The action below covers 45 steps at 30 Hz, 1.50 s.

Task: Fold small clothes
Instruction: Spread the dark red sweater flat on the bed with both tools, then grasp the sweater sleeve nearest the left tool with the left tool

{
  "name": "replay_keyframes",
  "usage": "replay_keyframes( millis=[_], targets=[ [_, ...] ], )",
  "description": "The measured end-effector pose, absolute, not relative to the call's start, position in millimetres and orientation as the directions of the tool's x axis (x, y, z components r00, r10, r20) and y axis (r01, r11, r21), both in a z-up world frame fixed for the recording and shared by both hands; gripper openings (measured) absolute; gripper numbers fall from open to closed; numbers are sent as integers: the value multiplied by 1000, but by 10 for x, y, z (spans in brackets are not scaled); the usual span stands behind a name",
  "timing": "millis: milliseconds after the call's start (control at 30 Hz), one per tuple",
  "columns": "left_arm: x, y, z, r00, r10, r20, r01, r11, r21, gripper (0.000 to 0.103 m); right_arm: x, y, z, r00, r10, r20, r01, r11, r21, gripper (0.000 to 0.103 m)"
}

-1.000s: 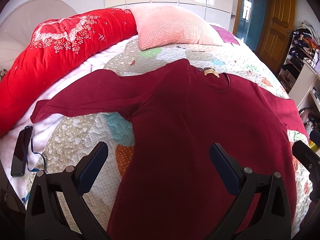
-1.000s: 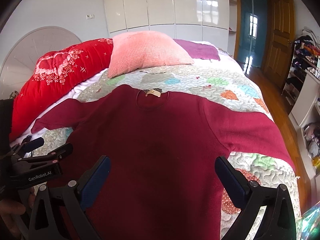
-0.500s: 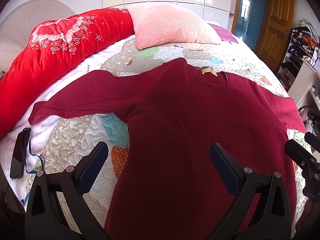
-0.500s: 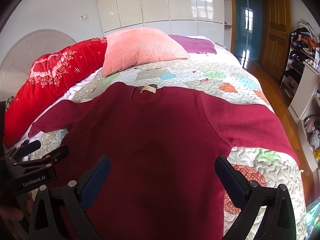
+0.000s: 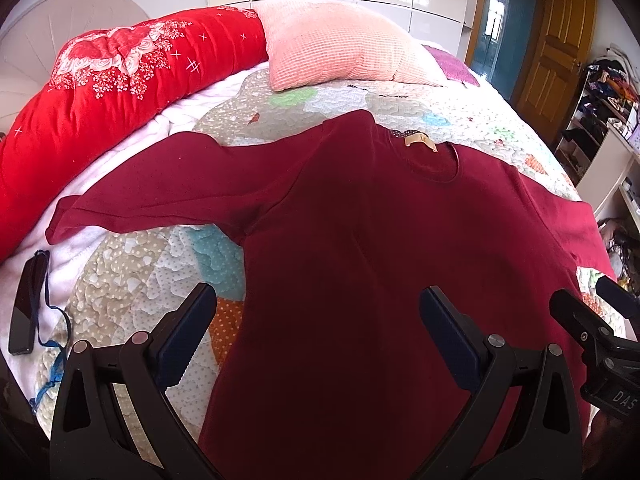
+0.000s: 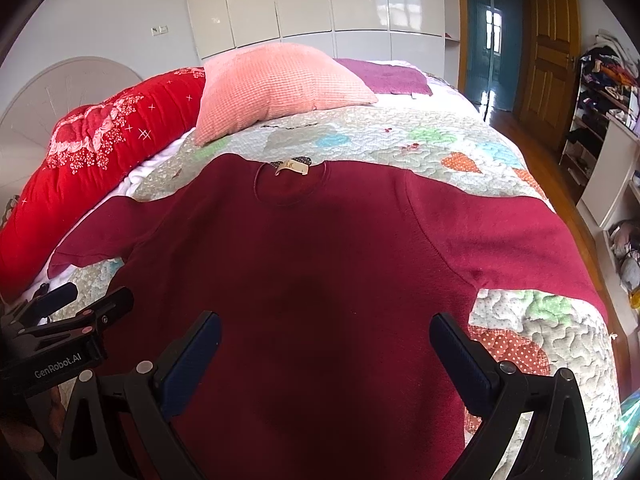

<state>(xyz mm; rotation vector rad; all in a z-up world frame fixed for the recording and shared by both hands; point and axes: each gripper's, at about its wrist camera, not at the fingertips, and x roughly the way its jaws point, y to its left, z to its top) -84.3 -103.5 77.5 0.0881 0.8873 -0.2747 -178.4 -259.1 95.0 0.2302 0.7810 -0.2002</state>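
Bright daylight fills both my views. Glare shines on the cabinets (image 6: 360, 0) far ahead of my right gripper (image 6: 325, 354). Soft shadow darkens the sweater (image 6: 320, 280) between its fingers. Fisheye edges bend and blacken.

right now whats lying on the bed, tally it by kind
dark red top: 1
pink pillow: 1
red quilt roll: 1
purple cloth: 1
black phone with blue strap: 1
total: 5
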Motion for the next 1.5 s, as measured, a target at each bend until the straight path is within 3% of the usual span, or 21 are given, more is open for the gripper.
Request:
replay_keyframes(
  millis=[433,867,1067,1267,1500],
  targets=[
    [-754,-1082,695,582,-209,-786,272,961,-54,102,-1655,-2667,797,669,-99,-737,294,946,140,103],
    [-550,-484,875,576,-261,-775,190,964,-184,102,-1544,-2565,764,670,-100,-736,269,956,115,103],
    [-177,570,1081,628,-208,-750,-50,951,-306,102,-1453,-2481,802,686,-25,-728,224,958,179,103],
    [226,1699,843,632,-170,-756,-357,802,-479,97,-1398,-2324,808,680,6,-733,174,970,170,103],
    [572,2071,573,615,-164,-772,-434,747,-504,97,-1345,-2399,761,672,62,-738,188,949,252,103]
  ],
)
